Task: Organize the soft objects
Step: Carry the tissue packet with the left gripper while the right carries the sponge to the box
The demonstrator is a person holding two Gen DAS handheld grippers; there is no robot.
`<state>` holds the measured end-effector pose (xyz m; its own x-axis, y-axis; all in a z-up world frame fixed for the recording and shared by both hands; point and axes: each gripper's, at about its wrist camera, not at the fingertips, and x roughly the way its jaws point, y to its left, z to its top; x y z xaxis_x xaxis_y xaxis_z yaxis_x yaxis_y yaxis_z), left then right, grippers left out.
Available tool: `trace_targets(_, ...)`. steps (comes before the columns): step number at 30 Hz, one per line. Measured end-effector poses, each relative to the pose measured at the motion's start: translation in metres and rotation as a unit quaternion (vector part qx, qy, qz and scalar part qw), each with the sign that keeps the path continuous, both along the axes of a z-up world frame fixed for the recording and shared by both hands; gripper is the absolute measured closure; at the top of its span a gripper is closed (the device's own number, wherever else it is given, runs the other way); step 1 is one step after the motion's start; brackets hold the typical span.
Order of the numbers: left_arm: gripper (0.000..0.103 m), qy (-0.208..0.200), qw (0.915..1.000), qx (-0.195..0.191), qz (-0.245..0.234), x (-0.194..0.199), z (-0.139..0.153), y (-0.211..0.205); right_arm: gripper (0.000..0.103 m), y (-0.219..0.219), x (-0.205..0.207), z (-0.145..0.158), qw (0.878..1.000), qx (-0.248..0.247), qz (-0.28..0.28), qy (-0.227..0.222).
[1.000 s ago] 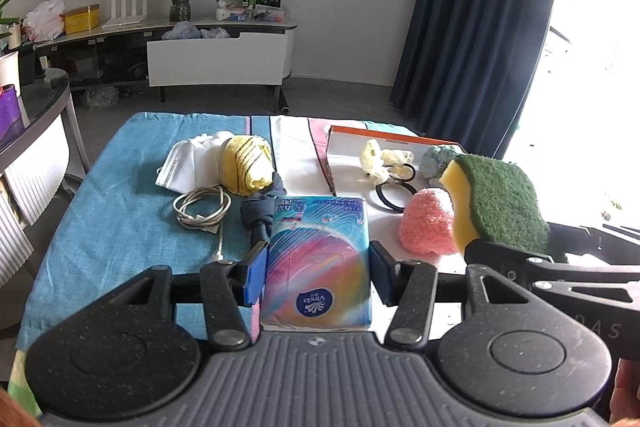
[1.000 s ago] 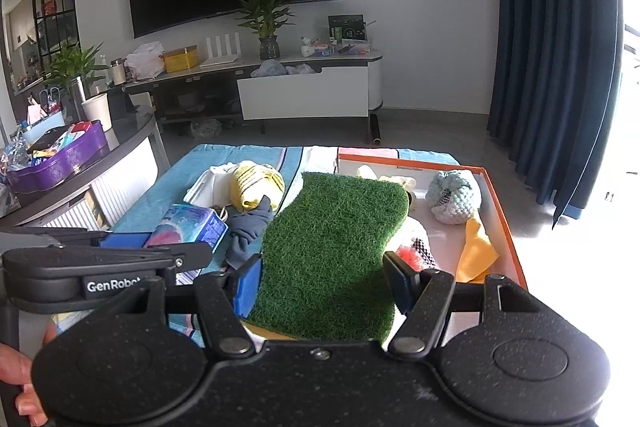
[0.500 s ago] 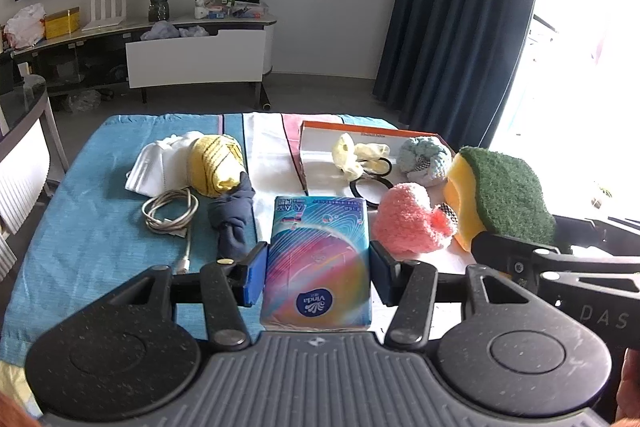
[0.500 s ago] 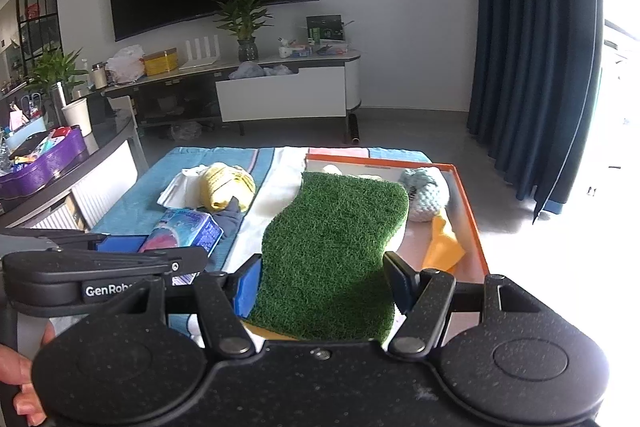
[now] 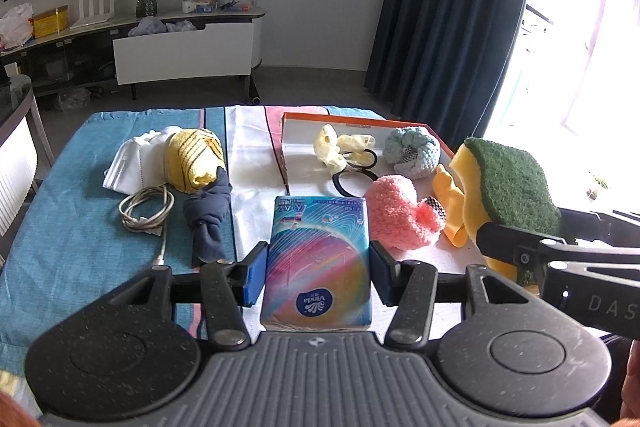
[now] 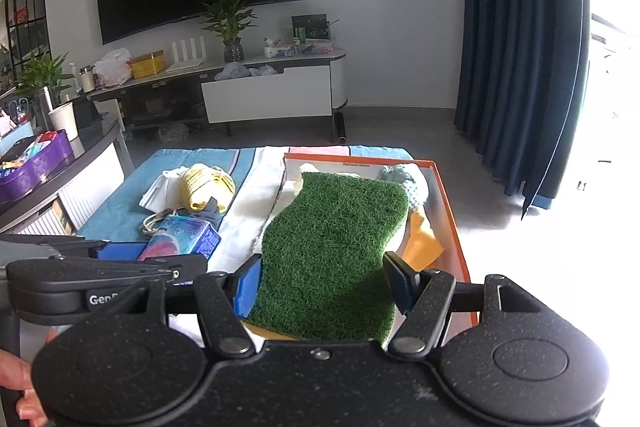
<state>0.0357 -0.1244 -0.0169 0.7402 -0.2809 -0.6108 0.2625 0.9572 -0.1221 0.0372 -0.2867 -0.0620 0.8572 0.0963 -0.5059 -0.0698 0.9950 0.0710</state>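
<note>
Both grippers carry soft items above the near part of the table.

The left gripper clamps a tissue pack between its blue pads; the right gripper squeezes a green-topped yellow sponge over the orange-rimmed tray at the table's right side. In the tray lie a pink fluffy item, a light blue knitted ball, pale yellow scrunchies and a black hair tie. On the blue cloth toward the left edge rest a yellow striped sock, a dark knotted cloth and a white cable.
</note>
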Motion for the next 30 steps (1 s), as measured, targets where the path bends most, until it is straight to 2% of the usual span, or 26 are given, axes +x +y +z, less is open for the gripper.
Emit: trace_targets(30,0.05,0.02,0.9988,0.004,-0.045,0.02,-0.019,-0.055,0.026,-0.052,0.016,-0.021,0.999,0.0,-0.049,0.019)
